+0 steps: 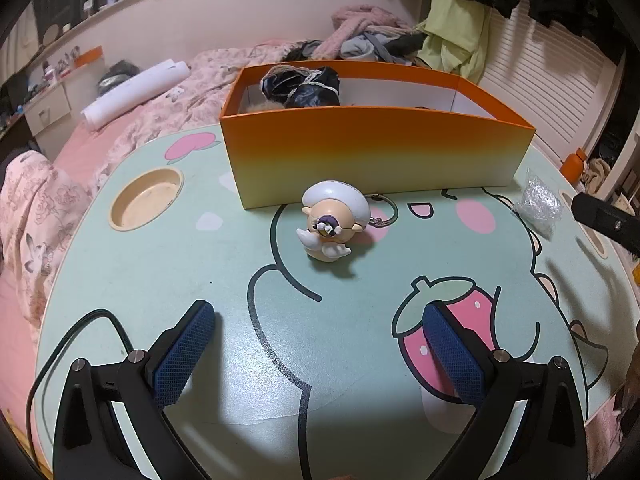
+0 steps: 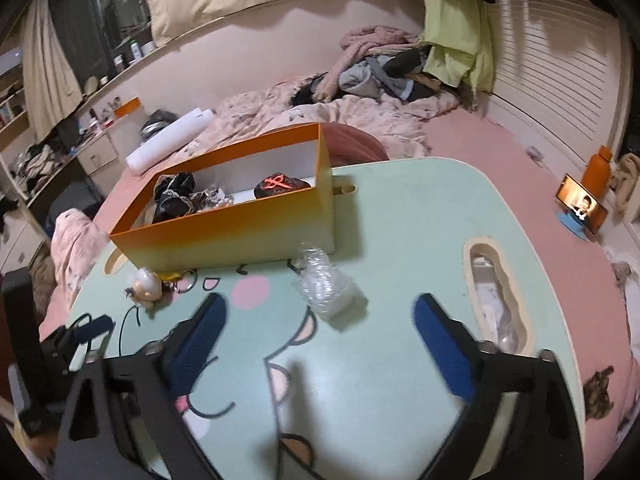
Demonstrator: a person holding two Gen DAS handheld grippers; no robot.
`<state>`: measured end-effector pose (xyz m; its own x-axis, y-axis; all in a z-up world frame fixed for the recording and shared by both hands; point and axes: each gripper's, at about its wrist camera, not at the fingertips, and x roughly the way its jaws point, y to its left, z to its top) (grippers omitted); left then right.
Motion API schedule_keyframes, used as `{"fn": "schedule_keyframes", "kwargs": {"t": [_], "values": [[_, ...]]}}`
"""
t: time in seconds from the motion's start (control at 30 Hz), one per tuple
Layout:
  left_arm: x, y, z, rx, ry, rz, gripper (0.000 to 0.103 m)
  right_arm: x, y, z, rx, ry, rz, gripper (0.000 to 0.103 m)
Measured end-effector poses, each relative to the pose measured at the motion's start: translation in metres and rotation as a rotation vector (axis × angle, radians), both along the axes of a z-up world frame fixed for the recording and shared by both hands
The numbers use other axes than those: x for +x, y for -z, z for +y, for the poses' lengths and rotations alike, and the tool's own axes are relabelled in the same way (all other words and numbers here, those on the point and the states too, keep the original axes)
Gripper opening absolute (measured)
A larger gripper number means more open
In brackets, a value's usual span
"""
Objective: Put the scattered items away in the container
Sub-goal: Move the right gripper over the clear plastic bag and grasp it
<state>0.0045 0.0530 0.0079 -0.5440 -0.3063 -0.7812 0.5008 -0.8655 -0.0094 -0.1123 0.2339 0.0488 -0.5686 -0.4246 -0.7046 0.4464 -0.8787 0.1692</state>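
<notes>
Two items are left on the table point(image 2: 420, 208) near the orange box point(image 2: 240, 224), so with both grippers' jaws spread and empty, the right gripper point(image 2: 320, 328) looks best lined up to straddle the crinkly plastic bag point(image 2: 326, 284), squeezing gently, while the left gripper point(image 1: 316, 336) faces the figurine keychain point(image 1: 332, 224).

Dim indoor light, soft shadows, strong fisheye bending with dark corners; right wrist view motion-blurred

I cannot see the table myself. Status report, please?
Both claws open, empty: left, right. Small white figurine keychain and crinkled clear plastic bag lie outside orange cardboard box. Nothing blocking.
</notes>
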Motion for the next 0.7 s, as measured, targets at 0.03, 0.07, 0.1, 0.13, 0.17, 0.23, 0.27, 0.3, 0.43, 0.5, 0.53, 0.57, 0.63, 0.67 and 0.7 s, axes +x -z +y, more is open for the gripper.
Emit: {"fn": "schedule_keyframes", "kwargs": {"t": [0.03, 0.07, 0.1, 0.13, 0.17, 0.23, 0.27, 0.3, 0.43, 0.5, 0.53, 0.57, 0.63, 0.67, 0.7], "values": [[0.000, 0.000, 0.000, 0.000, 0.000, 0.000, 0.103, -0.001, 0.000, 0.000, 0.011, -0.007, 0.007, 0.080], [0.000, 0.000, 0.000, 0.000, 0.000, 0.000, 0.103, -0.002, 0.000, -0.001, 0.023, -0.007, 0.018, 0.080], [0.000, 0.000, 0.000, 0.000, 0.000, 0.000, 0.103, -0.004, -0.001, -0.003, 0.032, -0.008, 0.028, 0.080], [0.000, 0.000, 0.000, 0.000, 0.000, 0.000, 0.103, -0.006, -0.001, -0.005, 0.036, -0.013, 0.030, 0.080], [0.000, 0.000, 0.000, 0.000, 0.000, 0.000, 0.103, -0.010, 0.000, -0.010, 0.043, -0.022, 0.021, 0.080], [0.000, 0.000, 0.000, 0.000, 0.000, 0.000, 0.103, -0.021, 0.002, -0.017, 0.060, -0.035, 0.003, 0.080], [0.000, 0.000, 0.000, 0.000, 0.000, 0.000, 0.103, -0.025, 0.003, -0.023, 0.067, -0.039, 0.000, 0.080], [0.000, 0.000, 0.000, 0.000, 0.000, 0.000, 0.103, -0.029, 0.005, -0.026, 0.079, -0.040, -0.004, 0.080], [0.000, 0.000, 0.000, 0.000, 0.000, 0.000, 0.103, -0.046, 0.017, -0.039, 0.117, -0.023, -0.066, 0.080], [0.000, 0.000, 0.000, 0.000, 0.000, 0.000, 0.103, -0.052, 0.025, -0.042, 0.133, 0.008, -0.091, 0.078], [0.000, 0.000, 0.000, -0.001, 0.000, -0.001, 0.103, -0.053, 0.028, -0.043, 0.148, 0.023, -0.100, 0.059], [0.000, 0.000, 0.000, -0.001, 0.000, 0.000, 0.103, -0.052, 0.028, -0.044, 0.175, 0.039, -0.087, 0.044], [0.000, 0.000, 0.000, 0.001, -0.001, 0.000, 0.103, -0.048, 0.027, -0.044, 0.220, 0.053, -0.068, 0.034], [0.000, 0.000, 0.000, 0.000, 0.000, 0.000, 0.103, -0.045, 0.026, -0.042, 0.208, 0.046, -0.077, 0.034], [0.000, 0.000, 0.000, 0.000, 0.000, 0.000, 0.103, -0.042, 0.024, -0.039, 0.190, 0.043, -0.084, 0.034]]}}
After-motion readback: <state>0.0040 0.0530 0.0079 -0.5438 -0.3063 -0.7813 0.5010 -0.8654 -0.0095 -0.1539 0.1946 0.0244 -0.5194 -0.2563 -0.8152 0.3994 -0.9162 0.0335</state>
